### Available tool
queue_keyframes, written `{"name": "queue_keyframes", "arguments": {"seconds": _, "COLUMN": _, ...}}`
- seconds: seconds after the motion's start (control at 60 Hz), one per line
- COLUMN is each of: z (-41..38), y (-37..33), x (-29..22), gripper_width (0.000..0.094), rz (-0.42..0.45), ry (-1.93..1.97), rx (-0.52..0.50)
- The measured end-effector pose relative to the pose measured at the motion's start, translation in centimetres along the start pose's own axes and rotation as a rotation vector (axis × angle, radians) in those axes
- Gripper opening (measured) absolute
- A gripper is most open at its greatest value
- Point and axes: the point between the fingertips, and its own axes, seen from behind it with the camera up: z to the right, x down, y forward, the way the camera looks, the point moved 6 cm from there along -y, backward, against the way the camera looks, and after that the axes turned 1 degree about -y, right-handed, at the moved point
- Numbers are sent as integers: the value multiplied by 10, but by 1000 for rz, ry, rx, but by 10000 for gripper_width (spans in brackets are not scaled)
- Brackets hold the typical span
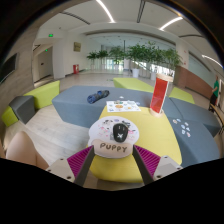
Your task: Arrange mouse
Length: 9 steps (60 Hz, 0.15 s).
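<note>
One black mouse on one round "PUPPY" mat, yellow table; gripper jaws wide — nothing held.

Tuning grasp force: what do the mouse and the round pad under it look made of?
Mouse: likely hard plastic, dark, slightly glossy shell. Round pad: probably soft fabric-topped mat, matte white with printed "PUPPY" lettering; material not certain. The gripper is open, fingers short of the pad on the yellow table.

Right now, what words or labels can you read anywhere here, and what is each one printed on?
"PUPPY": on the round white mouse mat under the black computer mouse, just ahead of the open fingers.
Tall red standing sign: print too small to read.
White printed sheet beyond the mat: unreadable.
</note>
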Motion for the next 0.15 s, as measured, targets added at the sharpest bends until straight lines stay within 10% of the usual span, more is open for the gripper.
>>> {"name": "queue_keyframes", "arguments": {"seconds": 0.15, "z": 13, "y": 5, "x": 30, "gripper_width": 827, "rz": -46, "ry": 74, "rx": -36}}
